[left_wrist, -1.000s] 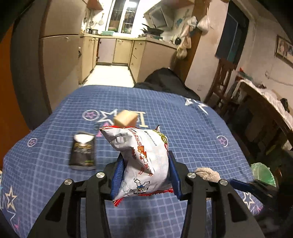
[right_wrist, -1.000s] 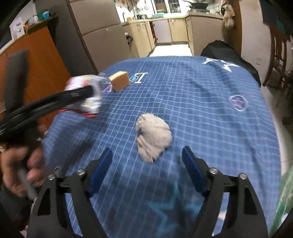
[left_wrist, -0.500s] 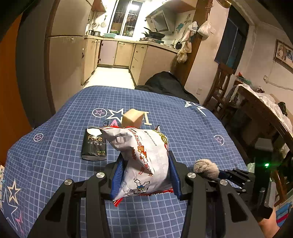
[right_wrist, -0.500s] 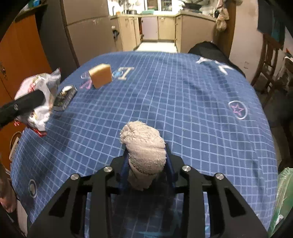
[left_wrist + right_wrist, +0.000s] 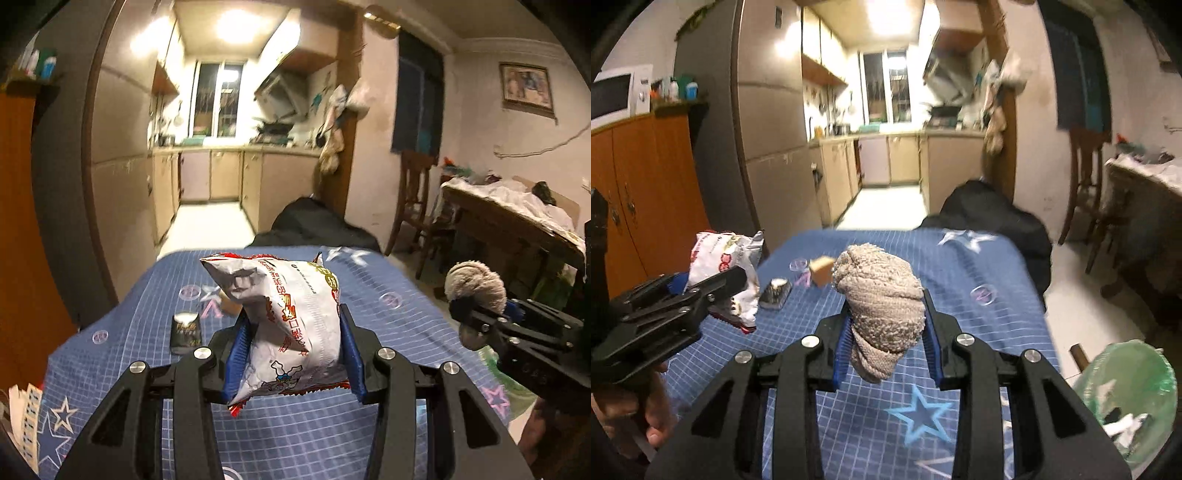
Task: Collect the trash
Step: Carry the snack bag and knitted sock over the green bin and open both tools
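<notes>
The left claw pinches a white snack bag with red print between its blue pads, the bag standing up out of the grip and lifted clear of the blue checked tabletop. The right claw has just closed on a balled-up beige cloth, which now sits squeezed between its blue pads, bulging above them and hanging a little below, also off the tabletop. In the left wrist view the right claw appears at the right edge with the cloth ball at its tip; in the right wrist view the left claw shows at the left edge with the snack bag in it, and a hand grips its handle below. On the tabletop beyond both claws lie a small dark packet with a silvery top and, just behind it, a tan block near a star and letter pattern on the cloth. Off the near right corner of the tabletop, low down, a green plastic bag stands open with white scraps inside. Behind the tabletop a black heap lies on the floor, and a kitchen with beige cabinets opens farther back
</notes>
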`<state>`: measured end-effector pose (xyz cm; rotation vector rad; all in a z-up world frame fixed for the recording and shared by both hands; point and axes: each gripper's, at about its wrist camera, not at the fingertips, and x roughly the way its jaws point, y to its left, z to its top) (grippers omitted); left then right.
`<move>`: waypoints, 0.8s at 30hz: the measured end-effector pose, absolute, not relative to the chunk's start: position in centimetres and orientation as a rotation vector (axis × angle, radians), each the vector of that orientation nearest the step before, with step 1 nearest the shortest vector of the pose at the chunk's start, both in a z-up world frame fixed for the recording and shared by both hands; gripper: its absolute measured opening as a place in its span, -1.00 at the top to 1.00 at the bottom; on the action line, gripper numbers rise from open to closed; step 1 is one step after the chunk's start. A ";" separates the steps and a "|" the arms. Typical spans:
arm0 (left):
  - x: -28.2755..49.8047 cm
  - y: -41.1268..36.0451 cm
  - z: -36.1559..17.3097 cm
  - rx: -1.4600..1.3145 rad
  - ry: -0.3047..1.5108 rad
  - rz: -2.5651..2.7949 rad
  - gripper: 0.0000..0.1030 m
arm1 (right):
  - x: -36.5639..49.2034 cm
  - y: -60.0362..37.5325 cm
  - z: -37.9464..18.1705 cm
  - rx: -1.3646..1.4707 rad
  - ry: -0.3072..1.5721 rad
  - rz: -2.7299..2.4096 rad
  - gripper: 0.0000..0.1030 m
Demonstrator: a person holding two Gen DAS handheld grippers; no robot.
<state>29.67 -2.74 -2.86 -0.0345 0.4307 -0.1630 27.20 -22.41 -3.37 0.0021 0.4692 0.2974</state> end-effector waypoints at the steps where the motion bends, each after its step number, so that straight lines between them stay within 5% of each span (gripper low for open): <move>1: 29.1 -3.2 -2.4 -0.028 0.419 -0.167 0.10 | 26.2 -23.1 -2.6 0.009 0.454 0.292 0.39; 24: 24.5 -22.1 3.6 0.046 0.339 -0.450 0.10 | 19.9 -36.7 1.1 0.023 0.359 -0.004 0.39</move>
